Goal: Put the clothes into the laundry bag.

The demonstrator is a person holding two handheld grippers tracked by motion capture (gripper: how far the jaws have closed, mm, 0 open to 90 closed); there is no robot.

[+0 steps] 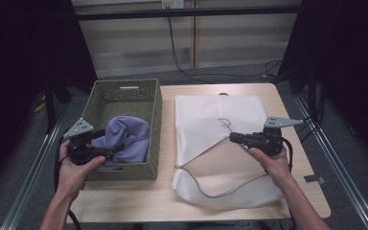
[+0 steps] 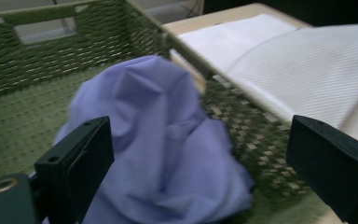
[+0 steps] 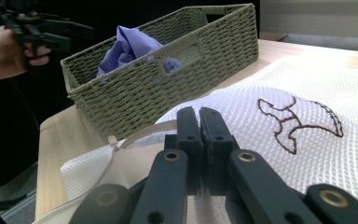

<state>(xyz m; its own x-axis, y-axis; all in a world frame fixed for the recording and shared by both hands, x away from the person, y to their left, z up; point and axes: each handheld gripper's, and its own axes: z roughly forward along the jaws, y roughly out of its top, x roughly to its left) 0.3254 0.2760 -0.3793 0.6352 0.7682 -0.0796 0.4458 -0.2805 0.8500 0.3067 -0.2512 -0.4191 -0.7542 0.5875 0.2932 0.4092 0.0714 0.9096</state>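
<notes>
A crumpled purple cloth [image 1: 127, 134] [image 2: 158, 140] [image 3: 128, 44] lies in the near end of a woven green basket [image 1: 124, 84] [image 2: 28, 60] [image 3: 168, 88]. My left gripper [image 1: 116, 151] [image 2: 200, 135] hovers at the basket's near left corner, open wide, with the cloth just ahead of its jaws and nothing gripped. A white mesh laundry bag [image 1: 211, 110] [image 2: 307, 70] [image 3: 307, 93] lies to the right of the basket. My right gripper [image 1: 233, 137] [image 3: 199, 116] is shut on the upper edge of the bag's mouth, which it holds raised and open.
The basket and bag sit side by side on a light wooden table [image 1: 292, 191]. A dark embroidered mark [image 3: 298, 123] is on the bag's top. A cable [image 1: 177, 52] runs on the floor behind the table, and metal rails [image 1: 335, 158] flank it.
</notes>
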